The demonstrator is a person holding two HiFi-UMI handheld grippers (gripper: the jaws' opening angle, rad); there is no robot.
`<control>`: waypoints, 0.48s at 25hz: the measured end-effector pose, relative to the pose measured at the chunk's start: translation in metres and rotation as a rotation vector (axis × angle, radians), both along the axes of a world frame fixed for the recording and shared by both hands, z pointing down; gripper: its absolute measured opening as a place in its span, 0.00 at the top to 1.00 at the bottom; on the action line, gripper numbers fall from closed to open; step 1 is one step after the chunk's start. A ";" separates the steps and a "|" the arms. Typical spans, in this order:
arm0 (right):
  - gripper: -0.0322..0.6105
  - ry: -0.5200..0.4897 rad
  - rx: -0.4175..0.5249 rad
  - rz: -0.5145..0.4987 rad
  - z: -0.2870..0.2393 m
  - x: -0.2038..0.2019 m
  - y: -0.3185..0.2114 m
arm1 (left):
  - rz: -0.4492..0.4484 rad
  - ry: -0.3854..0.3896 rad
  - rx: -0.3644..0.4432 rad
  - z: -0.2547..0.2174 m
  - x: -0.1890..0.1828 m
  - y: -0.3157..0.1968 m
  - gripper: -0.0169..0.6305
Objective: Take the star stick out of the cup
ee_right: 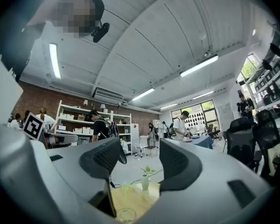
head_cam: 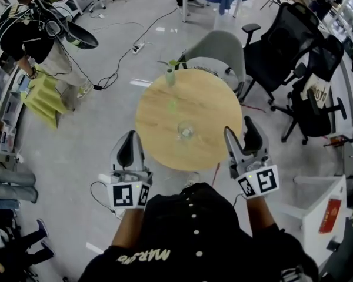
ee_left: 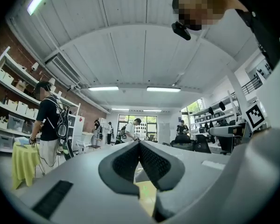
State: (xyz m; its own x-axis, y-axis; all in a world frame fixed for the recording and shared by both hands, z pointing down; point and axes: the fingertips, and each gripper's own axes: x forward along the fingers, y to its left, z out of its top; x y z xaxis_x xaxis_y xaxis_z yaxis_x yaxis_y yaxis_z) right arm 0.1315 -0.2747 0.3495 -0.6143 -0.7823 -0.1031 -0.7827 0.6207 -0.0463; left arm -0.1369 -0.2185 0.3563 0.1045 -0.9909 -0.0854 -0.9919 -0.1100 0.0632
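Observation:
A clear glass cup (head_cam: pixel 185 131) stands on the round wooden table (head_cam: pixel 215 101), near its front edge. A faint green star stick (head_cam: pixel 172 105) shows farther back, between the cup and a small vase; what holds it is too blurred to tell. In the right gripper view the cup (ee_right: pixel 126 215) is low between the jaws and the star stick (ee_right: pixel 126 187) is behind it. My left gripper (head_cam: pixel 129 136) is shut and empty, short of the table's front left edge. My right gripper (head_cam: pixel 240 128) is open and empty at the table's front right edge.
A pale vase with a green sprig (head_cam: pixel 170 75) stands at the table's far edge. A grey chair (head_cam: pixel 220 47) sits behind the table, and black office chairs (head_cam: pixel 294 46) stand to the right. A person (head_cam: pixel 32 37) stands far left, with cables (head_cam: pixel 120 63) on the floor.

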 end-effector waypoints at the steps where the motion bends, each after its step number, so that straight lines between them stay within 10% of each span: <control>1: 0.56 -0.001 -0.005 -0.011 0.002 0.000 -0.006 | -0.008 -0.002 0.001 0.000 0.001 -0.006 0.98; 12: 0.55 0.050 -0.099 -0.064 0.043 -0.033 -0.052 | -0.007 -0.010 -0.088 0.026 -0.019 -0.036 0.98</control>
State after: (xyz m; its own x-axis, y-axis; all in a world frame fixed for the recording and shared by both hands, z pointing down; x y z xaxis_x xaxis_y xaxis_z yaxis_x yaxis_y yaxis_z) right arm 0.0989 -0.3264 0.3925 -0.6655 -0.7464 0.0046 -0.7447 0.6635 -0.0714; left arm -0.1560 -0.2543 0.3824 0.0979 -0.9952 0.0027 -0.9933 -0.0975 0.0620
